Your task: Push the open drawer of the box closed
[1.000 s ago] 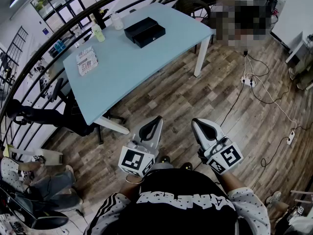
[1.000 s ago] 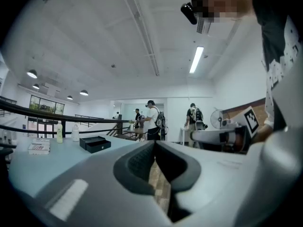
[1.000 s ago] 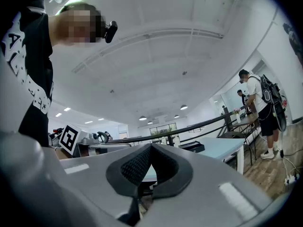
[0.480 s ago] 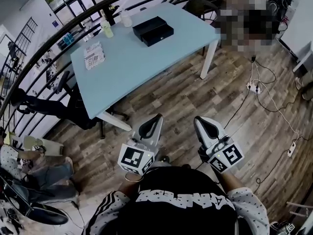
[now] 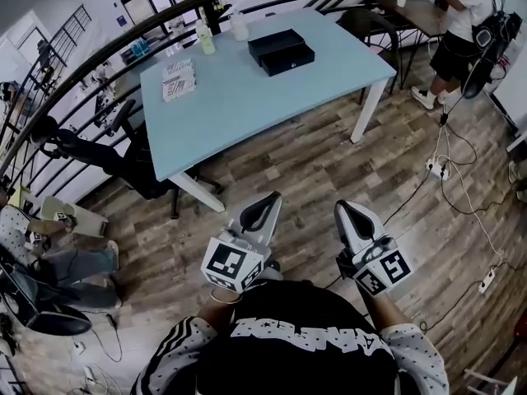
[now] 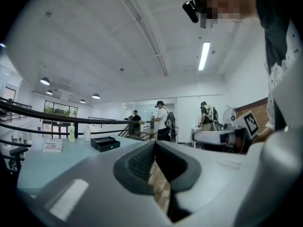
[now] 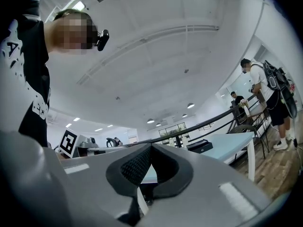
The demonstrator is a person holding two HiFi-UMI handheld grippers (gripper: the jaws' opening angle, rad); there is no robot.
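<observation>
A black box (image 5: 282, 52) with its drawer pulled out stands on the far part of a light-blue table (image 5: 247, 105). It is far from both grippers. My left gripper (image 5: 262, 208) and right gripper (image 5: 354, 214) hang side by side close to my chest, above the wooden floor, and point toward the table. Both are shut with nothing between the jaws. In the left gripper view the box (image 6: 104, 143) shows small beyond the left gripper (image 6: 155, 143). In the right gripper view the box (image 7: 200, 145) lies off to the right of the right gripper (image 7: 151, 146).
Two bottles (image 5: 204, 38) and a printed pack (image 5: 179, 81) stand on the table's far left. A black railing (image 5: 99, 60) curves behind the table, with an office chair (image 5: 107, 151) at its left. A person (image 5: 465, 23) stands at the back right. Cables and a power strip (image 5: 435, 169) lie on the floor.
The head view has swung, so the table and box now sit further right in the picture. Both grippers keep their place in front of my chest and stay shut.
</observation>
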